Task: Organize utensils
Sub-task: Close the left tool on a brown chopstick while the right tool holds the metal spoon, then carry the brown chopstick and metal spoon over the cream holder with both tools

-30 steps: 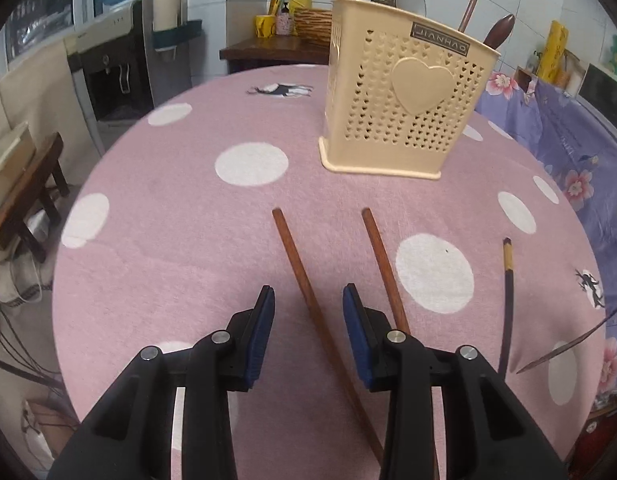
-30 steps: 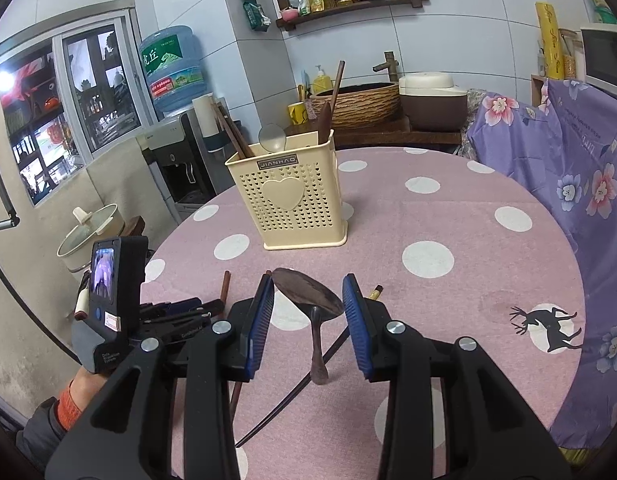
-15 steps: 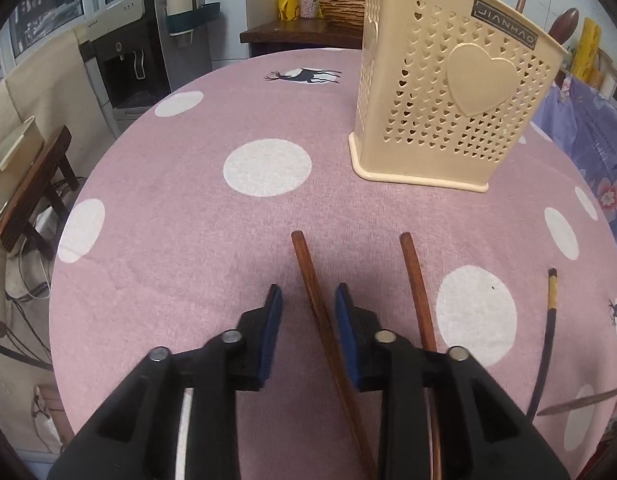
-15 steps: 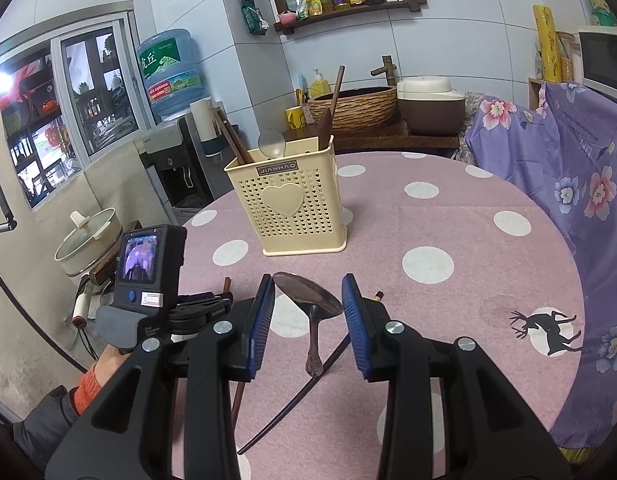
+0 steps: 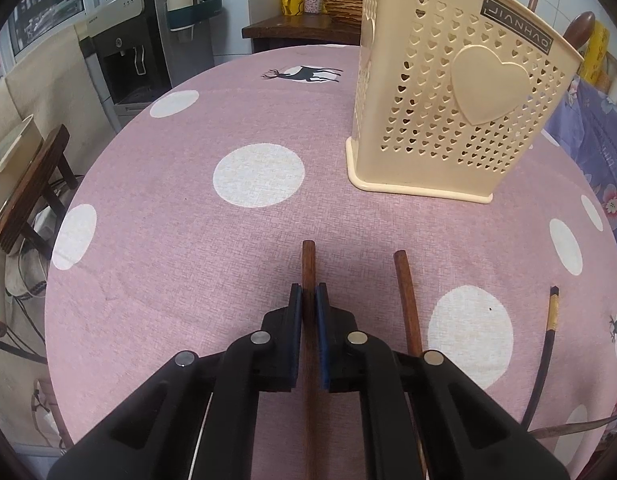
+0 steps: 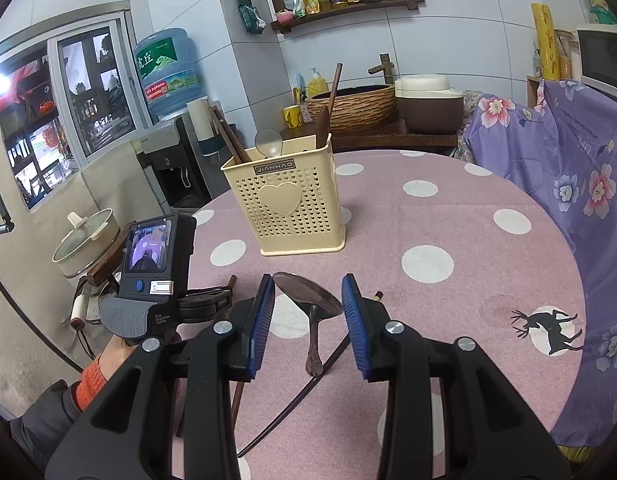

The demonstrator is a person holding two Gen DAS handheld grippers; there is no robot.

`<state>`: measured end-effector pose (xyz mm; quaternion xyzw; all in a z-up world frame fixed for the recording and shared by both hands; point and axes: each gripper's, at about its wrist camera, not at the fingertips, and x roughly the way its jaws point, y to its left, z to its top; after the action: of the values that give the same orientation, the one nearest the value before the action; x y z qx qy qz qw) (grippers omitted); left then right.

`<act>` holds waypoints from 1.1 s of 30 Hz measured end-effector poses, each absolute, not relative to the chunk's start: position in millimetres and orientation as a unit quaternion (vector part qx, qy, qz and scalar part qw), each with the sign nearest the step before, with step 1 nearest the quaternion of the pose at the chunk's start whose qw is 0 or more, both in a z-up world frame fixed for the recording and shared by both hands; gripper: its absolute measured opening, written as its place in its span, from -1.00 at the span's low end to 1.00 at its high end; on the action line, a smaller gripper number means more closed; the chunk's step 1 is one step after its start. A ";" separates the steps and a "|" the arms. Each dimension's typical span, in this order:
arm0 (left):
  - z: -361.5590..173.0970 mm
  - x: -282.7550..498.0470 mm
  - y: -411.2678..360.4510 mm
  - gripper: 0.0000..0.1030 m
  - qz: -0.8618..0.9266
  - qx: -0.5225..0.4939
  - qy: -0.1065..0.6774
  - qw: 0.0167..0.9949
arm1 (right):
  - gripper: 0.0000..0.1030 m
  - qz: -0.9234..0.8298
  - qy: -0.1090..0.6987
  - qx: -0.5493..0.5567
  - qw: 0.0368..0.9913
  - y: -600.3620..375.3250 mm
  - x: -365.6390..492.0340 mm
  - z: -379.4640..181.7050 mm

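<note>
Left gripper (image 5: 308,300) is clamped on a brown chopstick (image 5: 308,268) lying on the pink dotted tablecloth (image 5: 168,240), with the cream holder (image 5: 448,120) at two o'clock. Right gripper (image 6: 308,300) hangs apart over a dark spoon (image 6: 308,292); its handle end looks blurry.

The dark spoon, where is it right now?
In the right wrist view, the dark spoon lies on the pink tablecloth between the right gripper's open fingers, in front of the cream utensil basket.
</note>
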<state>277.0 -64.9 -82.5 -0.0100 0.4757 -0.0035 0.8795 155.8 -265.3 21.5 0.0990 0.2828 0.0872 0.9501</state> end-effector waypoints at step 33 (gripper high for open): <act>82.6 211.2 -30.0 -0.85 -0.101 -0.069 0.275 0.954 | -0.31 0.100 0.261 0.076 0.957 -247.0 158.9 44.1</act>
<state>211.2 -30.0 82.6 -0.0688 0.2745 -0.1013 0.9538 158.9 -247.0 44.1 0.0761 0.2613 0.1002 0.9570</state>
